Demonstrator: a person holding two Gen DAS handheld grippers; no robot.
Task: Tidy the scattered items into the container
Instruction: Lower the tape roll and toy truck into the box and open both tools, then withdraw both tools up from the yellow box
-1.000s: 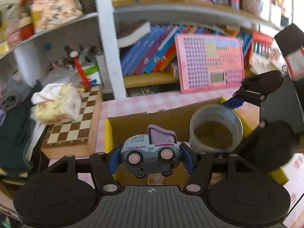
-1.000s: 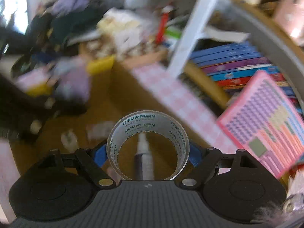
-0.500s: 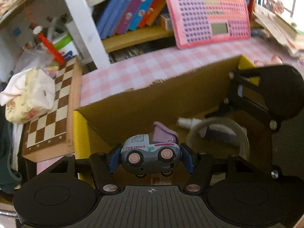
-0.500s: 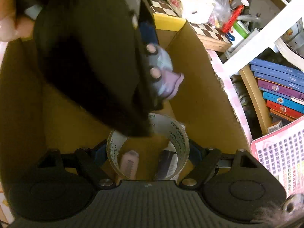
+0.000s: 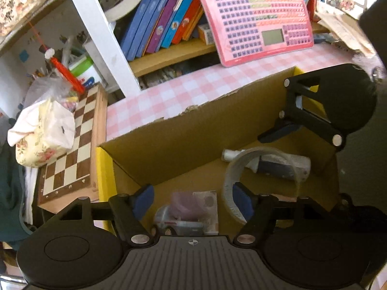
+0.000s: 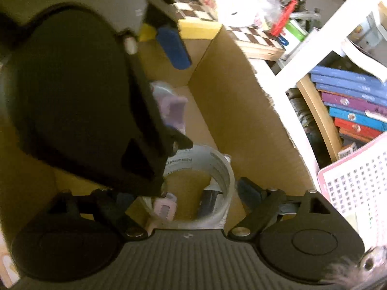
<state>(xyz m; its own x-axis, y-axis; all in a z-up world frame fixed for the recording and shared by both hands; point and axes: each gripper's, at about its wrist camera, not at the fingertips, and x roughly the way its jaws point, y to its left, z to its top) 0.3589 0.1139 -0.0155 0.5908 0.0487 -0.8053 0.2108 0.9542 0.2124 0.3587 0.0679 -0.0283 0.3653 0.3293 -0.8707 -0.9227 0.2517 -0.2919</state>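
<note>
Cardboard box (image 5: 183,130) crowded by both hand-held grippers

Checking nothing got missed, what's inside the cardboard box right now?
Inside the cardboard box: a toy truck lying on a paper card, a clear tape roll, a white tube. The box's near side is hidden.

a brown cardboard box (image 5: 169,140) with yellow flaps was seen on a pink-and-white checked tablecloth (image 5: 193,84). brown and cream squares were shown on the chessboard (image 5: 72,149); the keyboard toy (image 5: 256,17) was pink.

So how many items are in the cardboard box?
5: toy truck, card by it, tape roll, white tube and pink item seen through the roll; more may hide.
</note>
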